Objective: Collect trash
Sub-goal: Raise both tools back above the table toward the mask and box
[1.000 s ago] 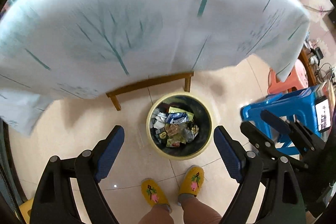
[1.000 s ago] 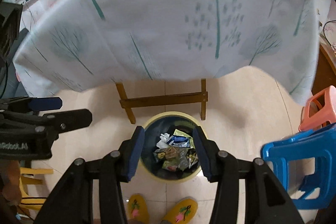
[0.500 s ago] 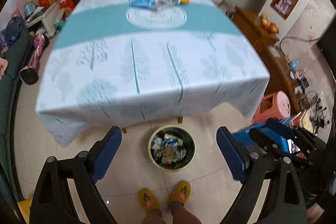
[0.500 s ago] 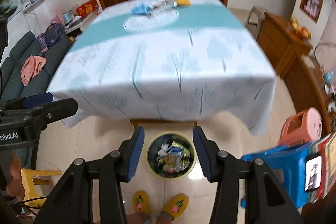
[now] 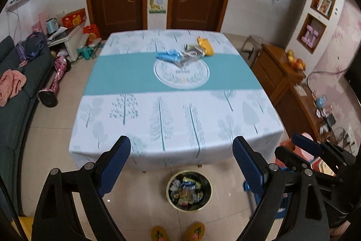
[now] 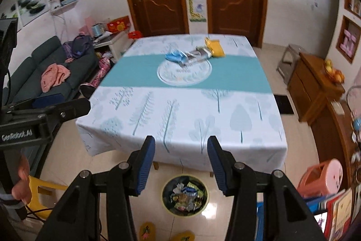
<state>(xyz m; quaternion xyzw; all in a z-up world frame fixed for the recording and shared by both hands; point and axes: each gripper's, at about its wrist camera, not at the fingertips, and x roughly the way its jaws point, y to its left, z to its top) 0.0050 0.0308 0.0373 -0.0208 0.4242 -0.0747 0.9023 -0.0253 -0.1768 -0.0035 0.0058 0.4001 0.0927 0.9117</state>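
On the far half of the clothed table (image 5: 180, 123) (image 6: 191, 119) lies the trash: a blue crumpled wrapper (image 5: 168, 55) (image 6: 174, 56), a clear silvery wrapper (image 5: 191, 54) (image 6: 198, 55) and a yellow packet (image 5: 205, 46) (image 6: 215, 46). A round bin (image 5: 189, 191) (image 6: 185, 195) full of wrappers stands on the floor at the table's near edge. My left gripper (image 5: 181, 148) hangs high above the near edge, wide open and empty. My right gripper (image 6: 181, 146) is beside it, open with nothing between its fingers, also visible at the left wrist view's right edge (image 5: 302, 146).
A dark sofa (image 6: 52, 73) with a pink cloth lines the left wall. A wooden cabinet (image 5: 282, 80) with fruit stands right of the table, a pink stool (image 6: 325, 177) and a blue stool (image 5: 257, 193) nearer. A yellow chair (image 6: 40, 191) is at my left. My yellow slippers (image 5: 178, 233) show below.
Both grippers have risen from low beside the bin, under the tablecloth's hem, to well above table height. The tabletop and its trash have come into view. Jaws kept their spacing.
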